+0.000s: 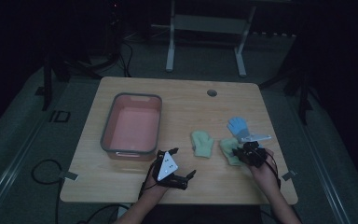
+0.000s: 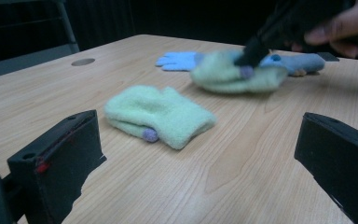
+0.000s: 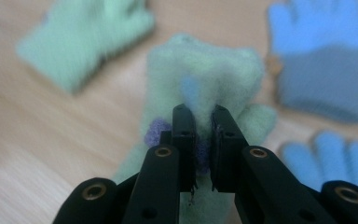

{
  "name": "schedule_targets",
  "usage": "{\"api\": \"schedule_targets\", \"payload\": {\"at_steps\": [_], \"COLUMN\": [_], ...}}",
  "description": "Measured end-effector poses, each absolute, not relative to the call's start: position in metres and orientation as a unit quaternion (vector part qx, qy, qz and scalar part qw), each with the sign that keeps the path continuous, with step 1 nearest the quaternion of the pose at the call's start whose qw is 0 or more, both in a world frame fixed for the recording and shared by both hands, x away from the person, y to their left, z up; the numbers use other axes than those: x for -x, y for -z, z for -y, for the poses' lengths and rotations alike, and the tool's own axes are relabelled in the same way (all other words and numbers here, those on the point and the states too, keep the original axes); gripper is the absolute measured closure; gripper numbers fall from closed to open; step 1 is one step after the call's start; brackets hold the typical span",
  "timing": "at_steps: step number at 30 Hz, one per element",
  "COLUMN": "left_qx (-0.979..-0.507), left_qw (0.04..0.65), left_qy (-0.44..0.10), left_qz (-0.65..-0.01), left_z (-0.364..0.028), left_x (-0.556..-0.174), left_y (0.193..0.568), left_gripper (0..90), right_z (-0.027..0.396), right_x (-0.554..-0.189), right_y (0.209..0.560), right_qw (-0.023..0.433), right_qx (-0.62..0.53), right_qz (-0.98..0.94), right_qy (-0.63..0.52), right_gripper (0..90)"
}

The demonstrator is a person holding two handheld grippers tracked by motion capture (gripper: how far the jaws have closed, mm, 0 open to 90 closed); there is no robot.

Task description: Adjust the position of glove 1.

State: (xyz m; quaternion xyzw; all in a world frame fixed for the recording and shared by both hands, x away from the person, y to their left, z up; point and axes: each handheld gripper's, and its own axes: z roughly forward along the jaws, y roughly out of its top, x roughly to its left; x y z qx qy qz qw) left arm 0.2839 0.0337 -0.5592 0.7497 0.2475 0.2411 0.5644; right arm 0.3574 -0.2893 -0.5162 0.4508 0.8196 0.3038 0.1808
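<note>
A pale green glove (image 1: 229, 148) (image 3: 200, 70) with a purple tip lies on the wooden table, and my right gripper (image 1: 238, 151) (image 3: 201, 114) is shut on its near edge, the fleece pinched between the black jaws. In the left gripper view that right gripper (image 2: 249, 53) presses down on the same glove (image 2: 223, 77). A second green glove (image 1: 202, 143) (image 2: 161, 114) (image 3: 84, 37) lies flat to its left. My left gripper (image 1: 182, 162) (image 2: 198, 140) rests near the table's front edge, open wide with nothing between its jaws, pointing toward this second glove.
A light blue glove (image 1: 237, 125) (image 3: 324, 60) lies just beyond the held one, and another blue glove (image 3: 326, 158) lies right of my right jaws. A pink bin (image 1: 107, 126) with a grey rim stands at the left. A round hole (image 1: 211, 92) marks the table's far side.
</note>
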Motion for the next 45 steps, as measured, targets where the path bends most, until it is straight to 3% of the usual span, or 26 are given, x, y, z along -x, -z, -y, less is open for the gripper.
{"api": "schedule_targets", "payload": {"at_steps": [10,18,33,45], "left_qx": [-0.75,-0.751,-0.749,-0.751], "left_qw": [0.564,0.562,0.563,0.56], "left_qy": [-0.241,-0.242,-0.245,-0.248], "left_qz": [-0.248,-0.247,-0.248,-0.247], "left_z": [-0.034,-0.033,-0.033,-0.032], "left_x": [-0.284,-0.284,-0.283,-0.283], "left_y": [0.559,0.559,0.559,0.559], "left_gripper": [0.6,0.6,0.6,0.6], "right_z": [0.264,0.231,0.183,0.168], "right_x": [-0.363,-0.368,-0.371,-0.369], "right_y": [0.464,0.448,0.469,0.5], "right_qw": [0.222,0.227,0.229,0.208], "right_qx": [-0.456,-0.456,-0.485,-0.498], "right_qz": [-0.793,-0.787,-0.77,-0.778], "right_qy": [-0.337,-0.348,-0.345,-0.322], "right_gripper": [82.3,82.4,82.3,82.1]}}
